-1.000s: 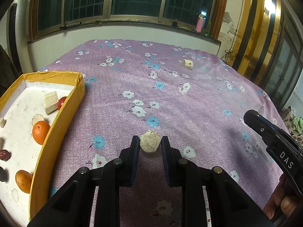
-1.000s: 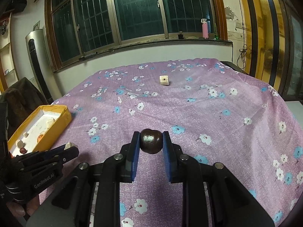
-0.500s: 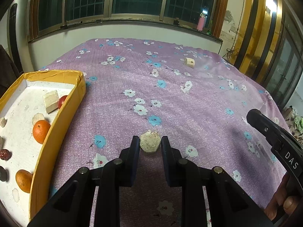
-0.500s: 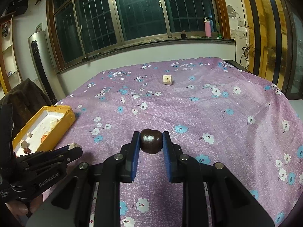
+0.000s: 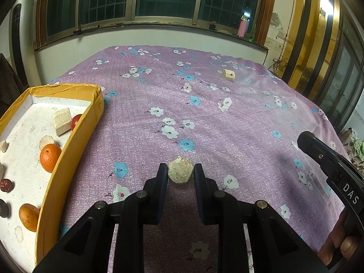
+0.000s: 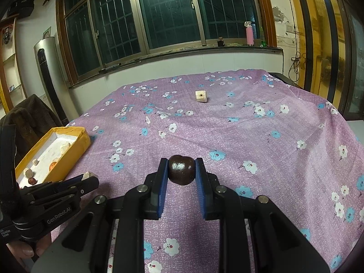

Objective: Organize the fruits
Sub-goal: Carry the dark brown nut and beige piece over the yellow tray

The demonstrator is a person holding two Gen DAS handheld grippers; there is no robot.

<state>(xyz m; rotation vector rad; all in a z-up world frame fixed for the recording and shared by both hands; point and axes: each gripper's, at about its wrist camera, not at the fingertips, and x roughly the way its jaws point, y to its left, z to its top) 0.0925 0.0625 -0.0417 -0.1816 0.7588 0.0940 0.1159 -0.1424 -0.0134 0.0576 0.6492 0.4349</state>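
My left gripper (image 5: 180, 172) is shut on a pale beige faceted piece (image 5: 180, 169), held above the purple flowered cloth (image 5: 227, 125). My right gripper (image 6: 181, 168) is shut on a dark brown rounded fruit (image 6: 181, 169). A yellow box (image 5: 68, 150) with a white floor sits at the left; inside lie two oranges (image 5: 50, 157), a red fruit (image 5: 75, 121), pale chunks and small dark pieces. In the right wrist view the left gripper (image 6: 87, 178) shows low on the left, its pale piece at the tip, beside the box (image 6: 68, 157).
A pale cube with a hole (image 5: 228, 75) lies far back on the cloth, also seen as a cube (image 6: 201, 96) from the right wrist. A windowsill with a pink bottle (image 6: 249, 33) runs behind. A dark chair (image 6: 29, 118) stands left. The cloth's edge drops off on the right.
Both grippers have risen a little, each still holding its piece; the table looks slightly farther away. Their grip has not changed.
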